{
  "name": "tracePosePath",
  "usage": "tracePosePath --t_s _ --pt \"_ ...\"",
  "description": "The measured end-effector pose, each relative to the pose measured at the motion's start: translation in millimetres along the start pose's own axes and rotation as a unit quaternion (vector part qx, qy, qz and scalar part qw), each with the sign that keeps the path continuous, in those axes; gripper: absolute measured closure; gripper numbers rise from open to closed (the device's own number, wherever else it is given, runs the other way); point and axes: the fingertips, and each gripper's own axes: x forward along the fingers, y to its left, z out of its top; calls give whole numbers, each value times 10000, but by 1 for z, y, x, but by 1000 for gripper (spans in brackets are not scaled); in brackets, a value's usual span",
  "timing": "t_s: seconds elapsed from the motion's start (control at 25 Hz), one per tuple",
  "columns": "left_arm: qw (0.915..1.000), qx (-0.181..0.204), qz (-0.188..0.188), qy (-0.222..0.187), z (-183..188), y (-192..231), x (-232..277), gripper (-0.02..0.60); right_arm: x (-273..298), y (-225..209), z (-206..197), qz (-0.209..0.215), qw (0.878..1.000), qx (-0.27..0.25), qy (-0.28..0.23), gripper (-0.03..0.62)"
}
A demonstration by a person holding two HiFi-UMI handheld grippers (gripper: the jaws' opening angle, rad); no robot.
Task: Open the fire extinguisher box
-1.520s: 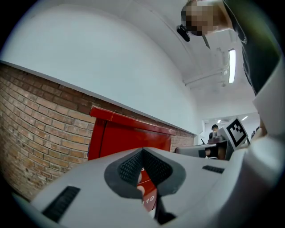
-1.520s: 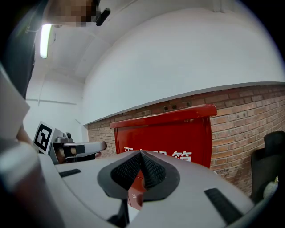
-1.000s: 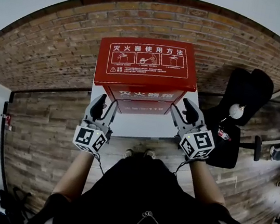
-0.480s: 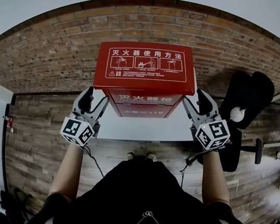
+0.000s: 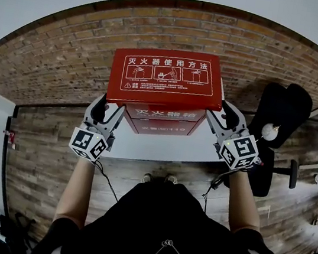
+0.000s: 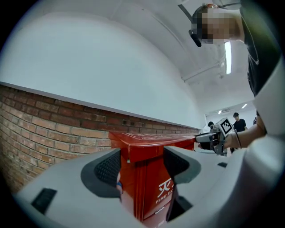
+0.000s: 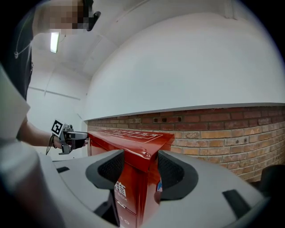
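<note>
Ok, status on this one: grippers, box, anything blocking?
Left gripper and right gripper: jaws apart, each straddling a front corner of the lid. Fire extinguisher box upright before brick wall. Nothing blocking the lid.

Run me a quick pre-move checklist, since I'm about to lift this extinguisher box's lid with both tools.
1. Left tool straddles the left front corner of the lid: ok.
2. Right tool straddles the lid's right front corner: ok.
3. Jaws closed on the lid: not ok, both pairs stand apart.
4. Pads touching the fire extinguisher box: cannot tell.
5. Any latch released: cannot tell.
</note>
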Motion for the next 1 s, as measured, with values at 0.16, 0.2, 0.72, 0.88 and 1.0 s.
tracePosePath --t_s 0.16,0.2,0.72,0.88,1.0 --pt "10000 -2 37 -29 2 2 2 254 1 0 0 23 10000 -10 38 350" --pt "10000 13 35 -16 2 2 2 255 1 0 -1 26 10000 -10 56 351" --pt "9992 171 -21 -358 52 1 8 265 -5 -8 51 150 9985 366 -389 358" --pt "9979 561 74 -304 77 6 19 277 -1 -15 83 230 9969 451 -603 358" --pt "9971 631 85 -426 101 14 26 285 7 -18 107 226 9973 67 -692 358"
